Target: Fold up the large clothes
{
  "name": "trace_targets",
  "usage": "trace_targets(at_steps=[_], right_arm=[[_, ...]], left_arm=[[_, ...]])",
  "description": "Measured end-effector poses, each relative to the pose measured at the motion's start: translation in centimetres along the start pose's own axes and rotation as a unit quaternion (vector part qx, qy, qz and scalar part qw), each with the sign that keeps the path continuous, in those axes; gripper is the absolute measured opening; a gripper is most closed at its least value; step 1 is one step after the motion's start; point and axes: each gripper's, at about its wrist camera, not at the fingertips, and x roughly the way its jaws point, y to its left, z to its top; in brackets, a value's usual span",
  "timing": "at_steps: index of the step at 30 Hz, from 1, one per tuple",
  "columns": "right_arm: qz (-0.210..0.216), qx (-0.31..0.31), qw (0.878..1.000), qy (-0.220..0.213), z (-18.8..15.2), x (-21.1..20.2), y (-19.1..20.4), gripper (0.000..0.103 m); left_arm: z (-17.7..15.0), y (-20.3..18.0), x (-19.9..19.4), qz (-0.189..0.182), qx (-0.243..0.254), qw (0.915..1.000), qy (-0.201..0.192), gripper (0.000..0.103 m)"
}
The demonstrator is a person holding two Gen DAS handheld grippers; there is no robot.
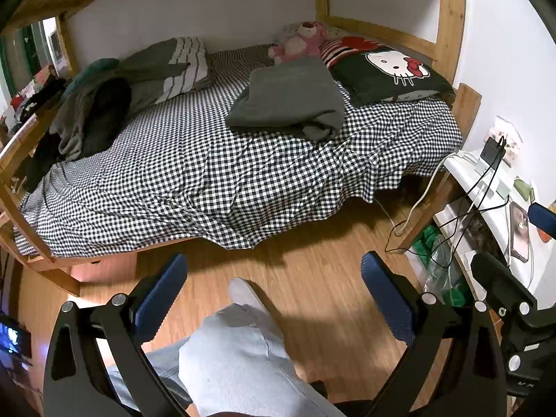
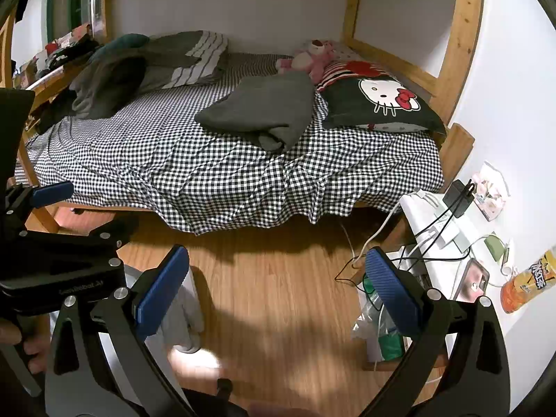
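A dark grey garment (image 1: pixel 290 99) lies folded on the checkered bed (image 1: pixel 187 173), near the Hello Kitty pillow (image 1: pixel 385 73); it also shows in the right wrist view (image 2: pixel 259 109). A heap of unfolded dark clothes (image 1: pixel 93 111) lies at the bed's left end, also in the right wrist view (image 2: pixel 107 83). My left gripper (image 1: pixel 274 295) is open and empty, held over the wooden floor well short of the bed. My right gripper (image 2: pixel 276 288) is open and empty, also over the floor. The left gripper shows at the left of the right wrist view (image 2: pixel 52 191).
The person's leg in light jeans (image 1: pixel 239 354) stands between the left fingers. A white side table (image 2: pixel 451 243) with cables, a phone and a snack tube stands at the right. A pink plush toy (image 1: pixel 302 41) and wooden bed posts (image 1: pixel 450 17) sit at the back.
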Motion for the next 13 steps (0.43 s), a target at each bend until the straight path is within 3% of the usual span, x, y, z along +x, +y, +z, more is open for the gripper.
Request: trace_targets(at_steps=[13], right_arm=[[0.001,0.001,1.000,-0.001,0.02,0.04,-0.03,0.100]], left_arm=[[-0.25,0.13,-0.03,-0.005,-0.003,1.0000,0.003,0.098]])
